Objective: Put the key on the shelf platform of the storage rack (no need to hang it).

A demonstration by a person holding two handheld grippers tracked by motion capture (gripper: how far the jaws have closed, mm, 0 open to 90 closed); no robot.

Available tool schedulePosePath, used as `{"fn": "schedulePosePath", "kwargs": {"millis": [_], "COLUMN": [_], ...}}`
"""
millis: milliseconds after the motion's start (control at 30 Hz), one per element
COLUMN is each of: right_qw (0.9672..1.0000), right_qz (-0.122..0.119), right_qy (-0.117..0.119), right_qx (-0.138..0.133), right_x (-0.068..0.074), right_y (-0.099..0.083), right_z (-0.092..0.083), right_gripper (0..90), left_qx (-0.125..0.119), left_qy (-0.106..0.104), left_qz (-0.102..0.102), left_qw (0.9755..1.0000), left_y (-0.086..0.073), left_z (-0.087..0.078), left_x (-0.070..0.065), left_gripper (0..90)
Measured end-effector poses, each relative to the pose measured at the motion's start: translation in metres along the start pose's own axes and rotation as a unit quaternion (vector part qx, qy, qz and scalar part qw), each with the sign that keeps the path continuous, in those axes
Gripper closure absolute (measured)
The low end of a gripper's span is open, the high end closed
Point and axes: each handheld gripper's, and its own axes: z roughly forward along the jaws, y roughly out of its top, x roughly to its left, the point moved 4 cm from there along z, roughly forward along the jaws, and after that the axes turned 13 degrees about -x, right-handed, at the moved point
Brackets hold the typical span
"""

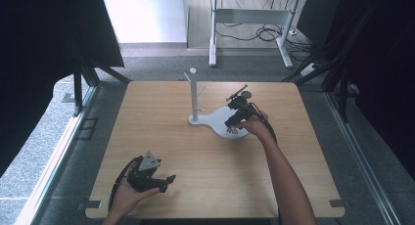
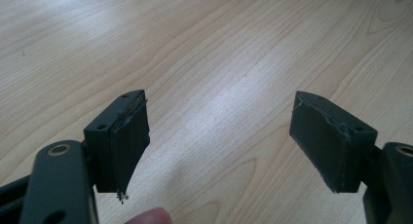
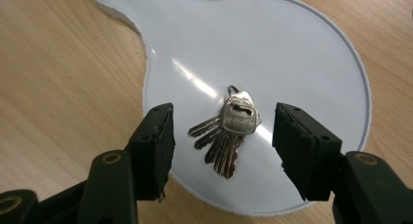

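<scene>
Keys (image 3: 228, 136) lie bunched on the round dish end of a white stand base (image 3: 302, 53), fanned out flat with their ring toward the middle of the dish. In the right gripper view they sit between the two black jaws of the right gripper (image 3: 221, 141), which stands spread wide and holds nothing — the jaws flank the bunch without touching it.

From the high view the right gripper (image 1: 238, 118) hovers over that same white base (image 1: 215, 118), beside the upright white post with pegs (image 1: 194, 90) at its narrow end. The step in hand looks like picking the keys up. To do it well, the jaws should come straight down until their tips nearly meet the dish, centred on the key heads near the ring rather than the thin blades, then close gently — a grip on the blades alone could let the bunch swing or slip.

Far from all this, the left gripper (image 1: 155, 177) rests low near the front of the wooden table (image 1: 161, 132), its jaws apart over bare wood.
</scene>
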Motion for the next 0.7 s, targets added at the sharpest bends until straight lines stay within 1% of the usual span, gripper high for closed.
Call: {"fn": "schedulePosePath", "kwargs": {"millis": [33,200,333,400,433,600,700], "right_qw": [1.0000,0.9997,0.9988,0.9982,0.9982,0.9972,0.9978], "right_qz": [0.001,-0.009,-0.017,-0.013,-0.014,-0.005,0.001], "right_qy": [0.004,0.016,0.025,0.030,0.030,0.027,0.022], "right_qx": [-0.004,-0.019,-0.039,-0.050,-0.050,-0.069,-0.062], "right_x": [0.001,0.006,0.010,0.011,0.011,0.010,0.009], "right_y": [-0.001,-0.010,-0.022,-0.030,-0.033,-0.058,-0.076], "right_z": [-0.003,-0.019,-0.036,-0.044,-0.047,-0.065,-0.073], "right_gripper": [41.6,42.1,42.7,42.7,42.9,43.4,43.5], "left_qx": [0.000,0.002,0.005,0.004,0.005,0.008,0.010], "left_qy": [0.000,0.001,-0.001,-0.002,-0.003,-0.004,-0.005], "left_qz": [0.000,0.000,0.003,0.004,0.005,0.005,0.008], "left_qw": [1.0000,1.0000,1.0000,1.0000,1.0000,0.9999,0.9999], "left_y": [0.000,-0.003,-0.004,-0.003,-0.003,-0.004,-0.004], "left_z": [-0.001,-0.001,-0.001,-0.001,-0.001,0.000,0.001], "left_x": [0.000,-0.002,-0.004,-0.006,-0.006,-0.008,-0.007], "left_gripper": [22.5,22.6,22.5,22.5,22.5,22.5,22.5]}}
